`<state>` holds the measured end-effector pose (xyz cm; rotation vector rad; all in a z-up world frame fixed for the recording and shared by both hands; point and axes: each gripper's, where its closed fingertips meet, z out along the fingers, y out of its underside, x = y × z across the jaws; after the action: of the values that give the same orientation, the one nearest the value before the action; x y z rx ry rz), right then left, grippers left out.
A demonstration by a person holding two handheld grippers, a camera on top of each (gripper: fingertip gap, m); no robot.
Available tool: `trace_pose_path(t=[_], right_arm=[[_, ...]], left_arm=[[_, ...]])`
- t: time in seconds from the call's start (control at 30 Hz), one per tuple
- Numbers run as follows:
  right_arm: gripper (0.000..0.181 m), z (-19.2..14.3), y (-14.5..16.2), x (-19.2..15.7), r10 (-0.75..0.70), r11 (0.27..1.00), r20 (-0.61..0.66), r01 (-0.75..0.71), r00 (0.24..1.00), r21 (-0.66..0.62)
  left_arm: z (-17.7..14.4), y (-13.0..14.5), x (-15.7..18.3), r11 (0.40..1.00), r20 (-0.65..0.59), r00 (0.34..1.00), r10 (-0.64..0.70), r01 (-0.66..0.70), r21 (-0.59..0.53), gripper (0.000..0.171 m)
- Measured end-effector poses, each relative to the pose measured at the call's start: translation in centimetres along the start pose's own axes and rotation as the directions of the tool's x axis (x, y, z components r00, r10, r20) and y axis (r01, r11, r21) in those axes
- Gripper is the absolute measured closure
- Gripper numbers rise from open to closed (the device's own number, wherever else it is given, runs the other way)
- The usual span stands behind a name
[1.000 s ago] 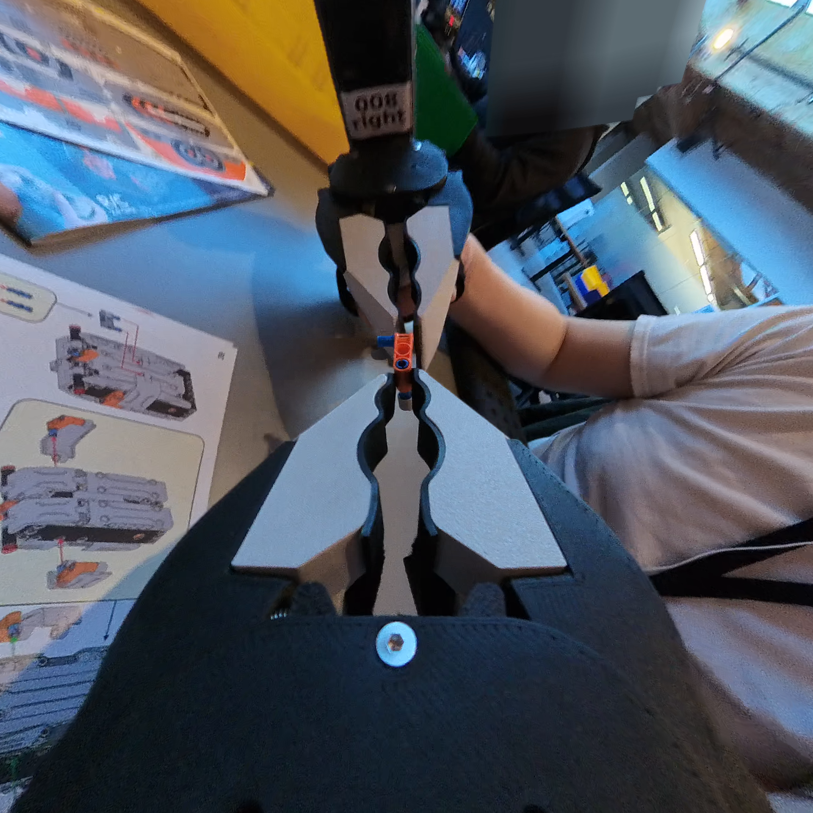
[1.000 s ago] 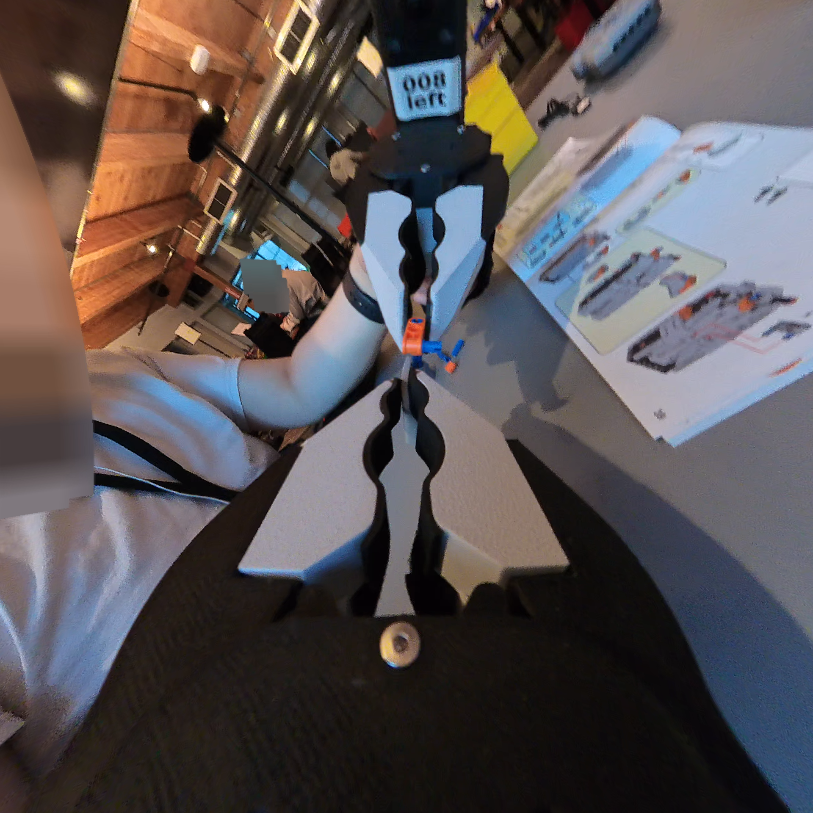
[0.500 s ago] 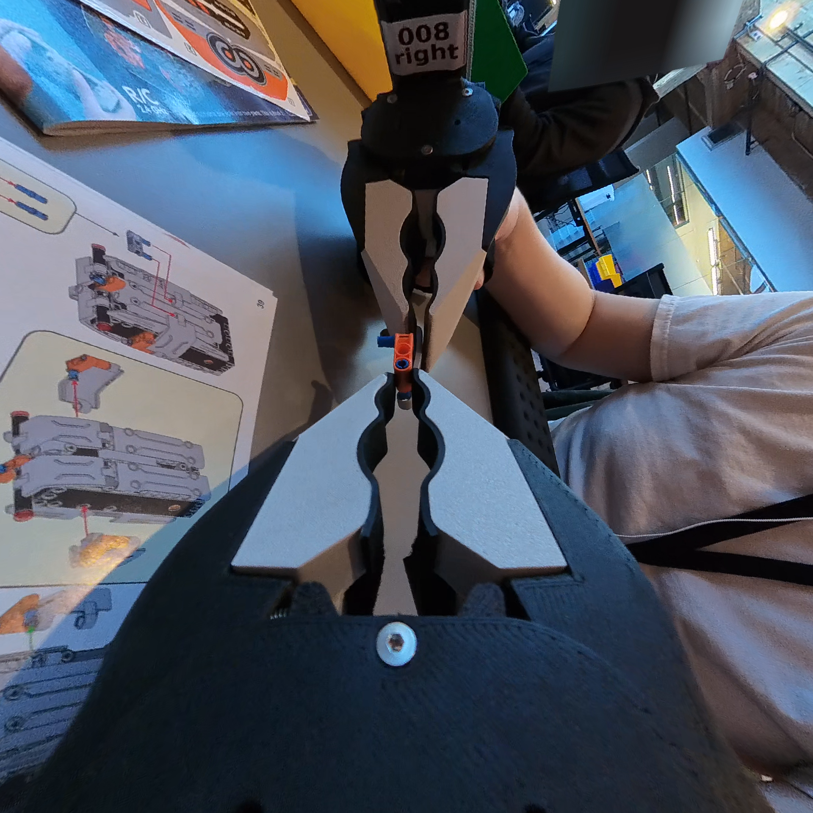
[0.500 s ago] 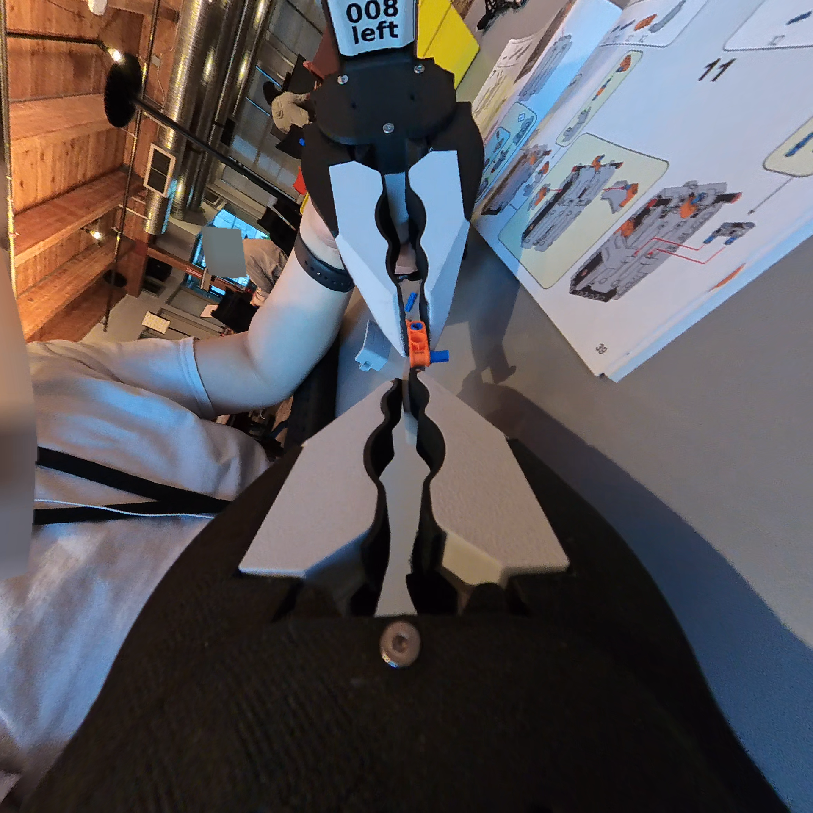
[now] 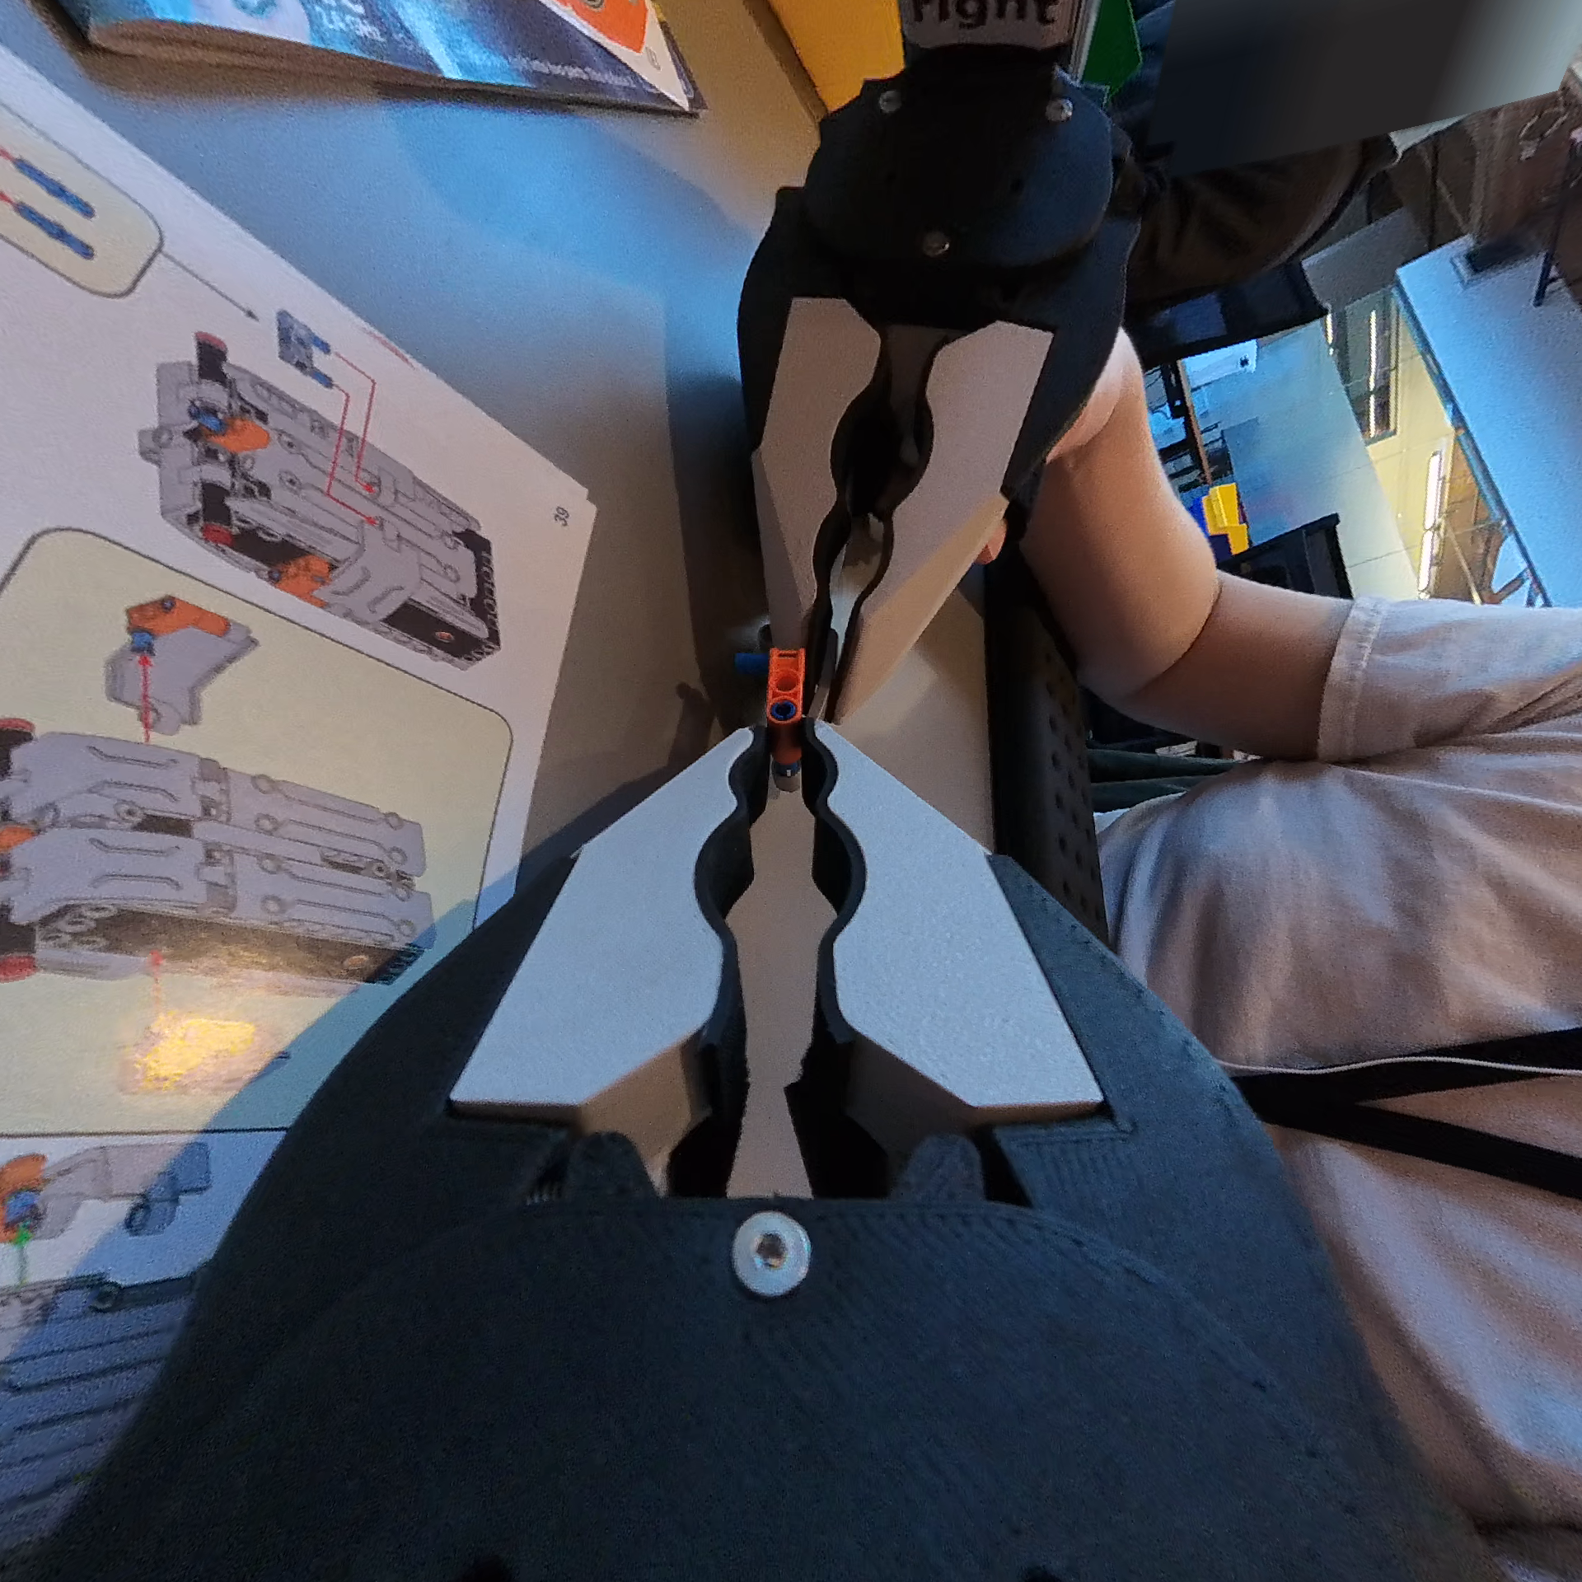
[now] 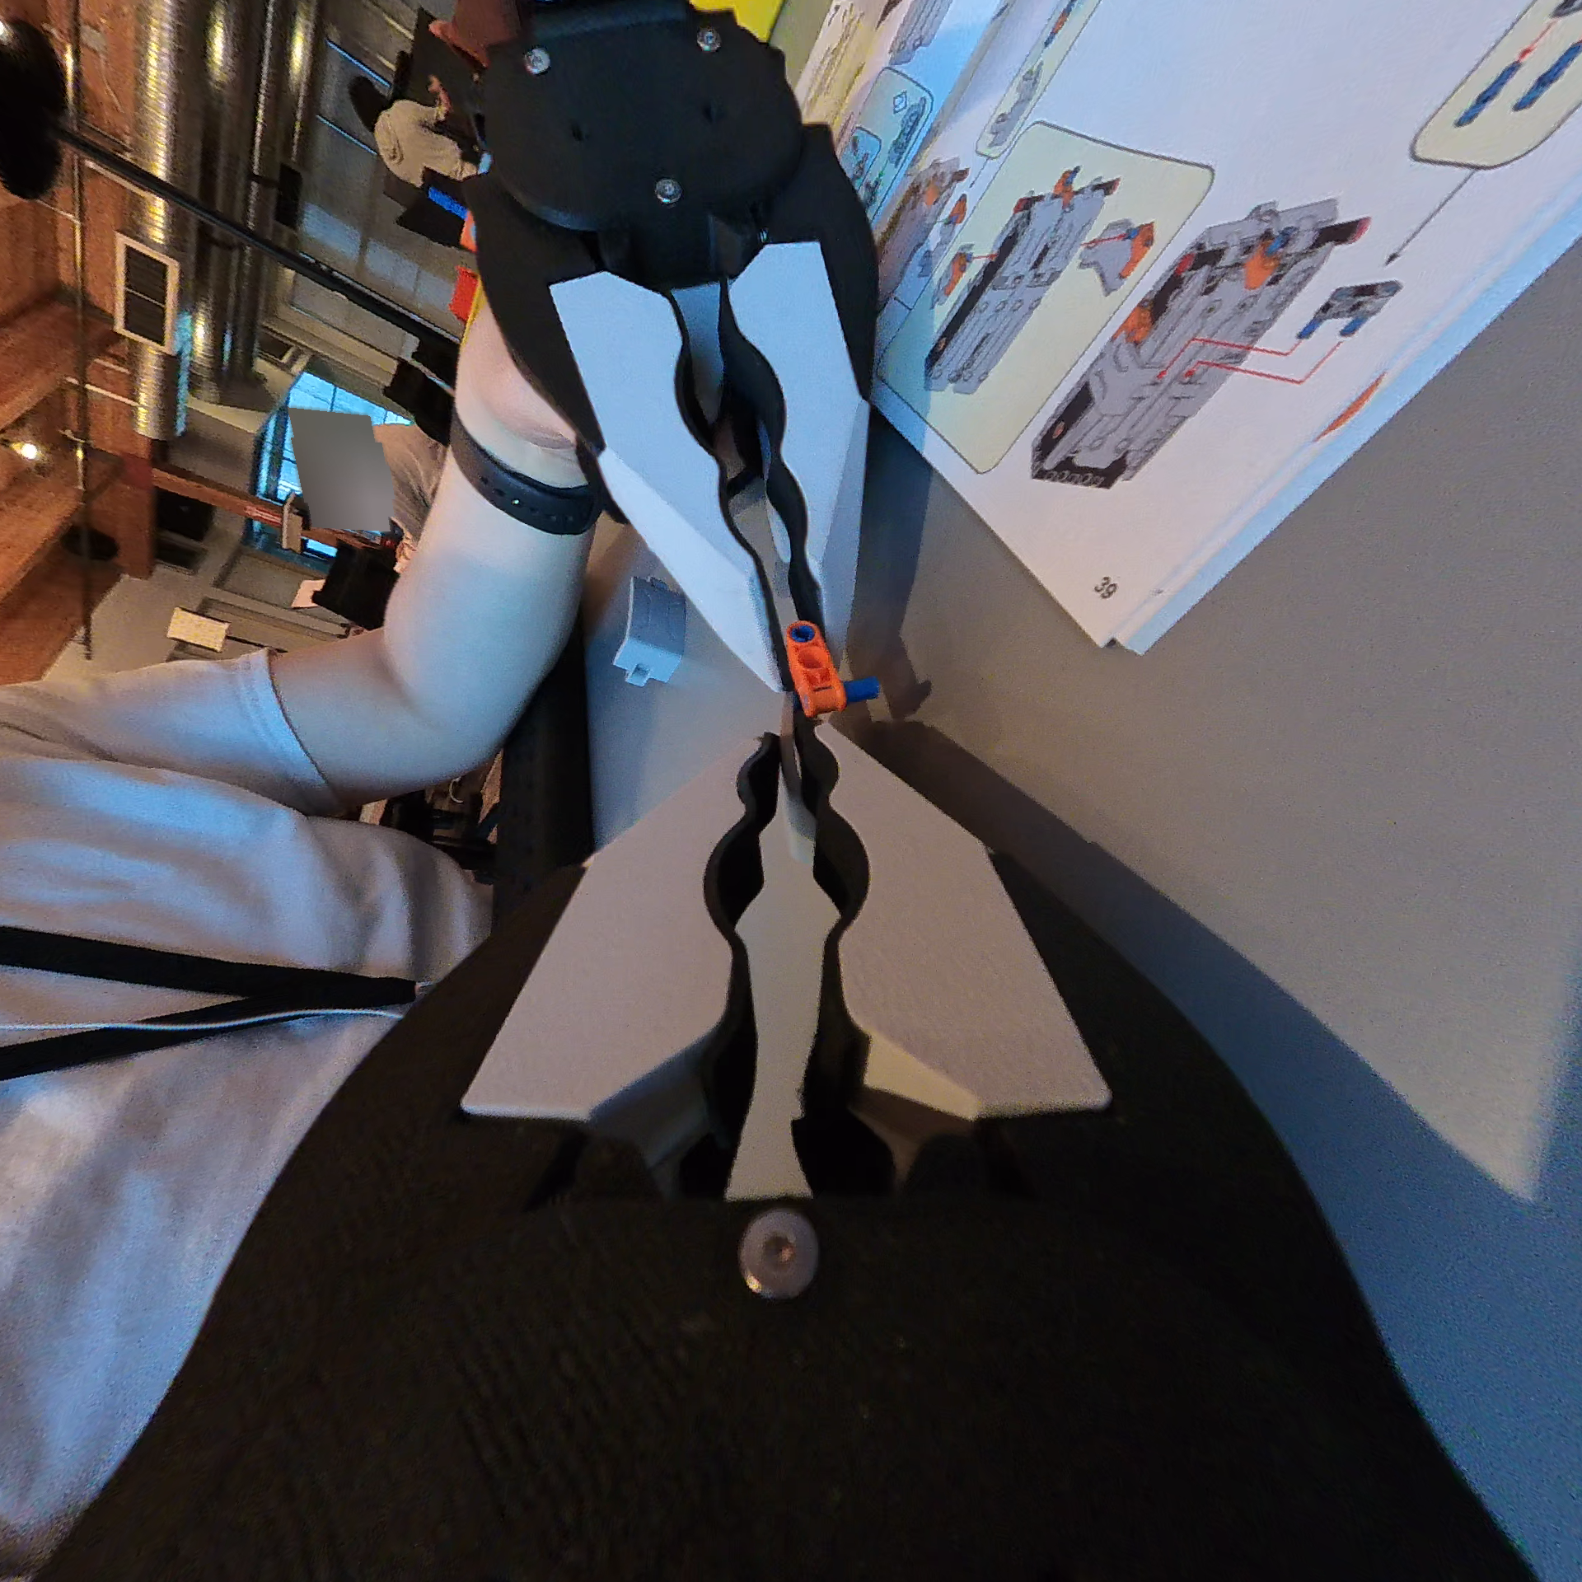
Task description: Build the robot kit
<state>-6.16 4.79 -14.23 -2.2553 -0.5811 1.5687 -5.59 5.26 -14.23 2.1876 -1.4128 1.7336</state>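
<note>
My left gripper (image 5: 785, 753) pinches a small orange plastic connector with blue pin (image 5: 784, 685); my right gripper (image 6: 800, 753) is nearly closed, clamping a thin pale piece (image 6: 794, 809) by the grey table's (image 6: 1284, 770) edge.

Beside the open booklet (image 6: 1284, 282) the grey surface (image 6: 1241, 770) lies bare; near its edge stands a small grey block (image 6: 651, 629), and the two grippers' fingers (image 6: 710, 548) nearly meet there.

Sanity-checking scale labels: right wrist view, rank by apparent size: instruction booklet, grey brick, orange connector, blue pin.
1. Instruction booklet
2. Grey brick
3. Orange connector
4. Blue pin
The booklet runs out of frame.
</note>
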Motion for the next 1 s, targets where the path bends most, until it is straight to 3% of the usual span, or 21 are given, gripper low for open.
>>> trace_pose_path(t=[0.1,0.37,0.63,0.73,0.83,0.9,1.0], right_arm=[[0.177,-0.1,-0.1,0.2,-0.017,1.0,-0.026,0.017,1.0,0.009],[0.168,-0.3,-0.1,1.2,-0.25,0.968,-0.209,0.245,0.945,-0.051],[0.137,-2.3,-0.2,2.3,-0.361,0.932,-0.349,0.348,0.865,-0.101],[0.135,-2.8,-0.9,1.0,-0.481,0.871,-0.353,0.482,0.803,-0.09],[0.139,-2.7,-1.3,-1.6,-0.666,0.729,-0.33,0.677,0.669,-0.098],[0.147,-2.1,-0.5,-2.8,-0.806,0.569,-0.316,0.803,0.501,-0.179],[0.144,-1.6,0.7,-2.0,-0.914,0.36,-0.326,0.85,0.24,-0.385]], left_arm=[[0.1,0.0,-0.2,1.0,0.0,1.0,-0.019,0.019,0.005,0.166],[0.3,-0.1,-0.6,0.999,0.018,0.999,-0.039,0.039,0.011,0.166],[0.5,-0.3,-0.6,0.999,0.02,0.999,-0.043,0.043,0.017,0.166],[0.2,-0.7,-0.9,0.998,0.027,0.998,-0.051,0.05,0.05,0.166],[0.2,-0.9,-0.8,0.997,0.025,0.999,-0.043,0.042,0.064,0.166],[0.3,-0.7,-0.7,0.998,0.022,0.999,-0.039,0.038,0.056,0.166],[0.4,-0.7,-0.4,0.997,-0.003,0.998,-0.057,0.057,0.057,0.166]])
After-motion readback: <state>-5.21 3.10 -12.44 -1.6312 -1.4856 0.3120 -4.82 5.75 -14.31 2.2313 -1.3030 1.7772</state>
